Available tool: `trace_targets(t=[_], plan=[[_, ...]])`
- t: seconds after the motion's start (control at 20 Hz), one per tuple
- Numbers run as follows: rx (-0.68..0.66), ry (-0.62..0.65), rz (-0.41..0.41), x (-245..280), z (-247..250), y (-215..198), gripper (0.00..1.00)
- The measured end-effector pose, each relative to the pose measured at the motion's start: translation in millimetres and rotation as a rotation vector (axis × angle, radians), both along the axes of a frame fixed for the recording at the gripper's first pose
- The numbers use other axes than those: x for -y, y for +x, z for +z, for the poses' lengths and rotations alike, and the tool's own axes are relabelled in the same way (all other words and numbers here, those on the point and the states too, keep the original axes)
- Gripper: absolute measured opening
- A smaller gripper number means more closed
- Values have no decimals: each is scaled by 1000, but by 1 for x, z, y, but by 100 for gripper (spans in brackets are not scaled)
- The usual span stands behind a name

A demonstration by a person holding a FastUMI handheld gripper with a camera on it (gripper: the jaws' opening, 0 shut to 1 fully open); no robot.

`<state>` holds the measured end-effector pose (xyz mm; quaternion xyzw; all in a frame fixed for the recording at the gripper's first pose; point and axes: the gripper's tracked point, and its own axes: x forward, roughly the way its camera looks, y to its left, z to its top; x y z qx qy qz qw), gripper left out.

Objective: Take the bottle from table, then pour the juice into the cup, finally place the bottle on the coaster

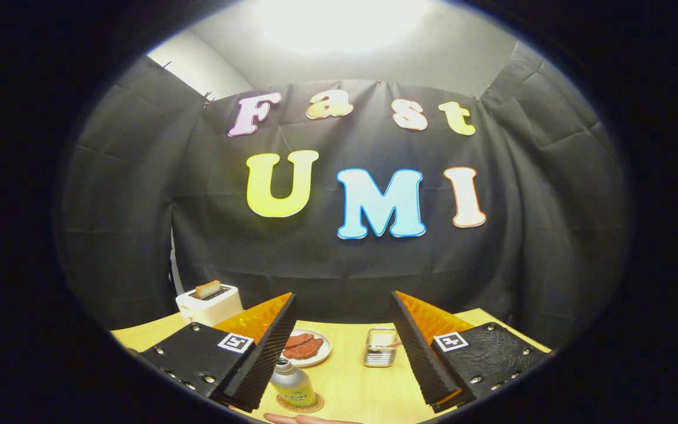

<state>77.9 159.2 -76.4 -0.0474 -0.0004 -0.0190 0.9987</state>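
A small bottle (292, 384) with a silver cap and a yellow-green label stands upright on a round brown coaster (300, 405). It is low between my fingers, close to the inner side of the left finger (262, 353). My gripper (344, 297) is open and holds nothing; it hovers above the table and is apart from the bottle. A ribbed, shiny cup (381, 347) stands farther out on the table, just inside the right finger (418, 347).
A white plate (321, 356) with red slices lies beyond the bottle. At the table's back left a white toaster (209, 304) holds a slice of bread. The yellow wooden table (351, 377) ends at the black cloth wall. A person's fingers (309, 419) show at the near edge.
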Motion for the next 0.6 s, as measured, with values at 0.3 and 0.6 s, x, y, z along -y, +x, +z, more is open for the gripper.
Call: trace_targets(t=[0.3, 0.6], plan=[[14, -43, -13, 18, 27, -24, 96], [1, -38, 24, 26, 35, -40, 96]])
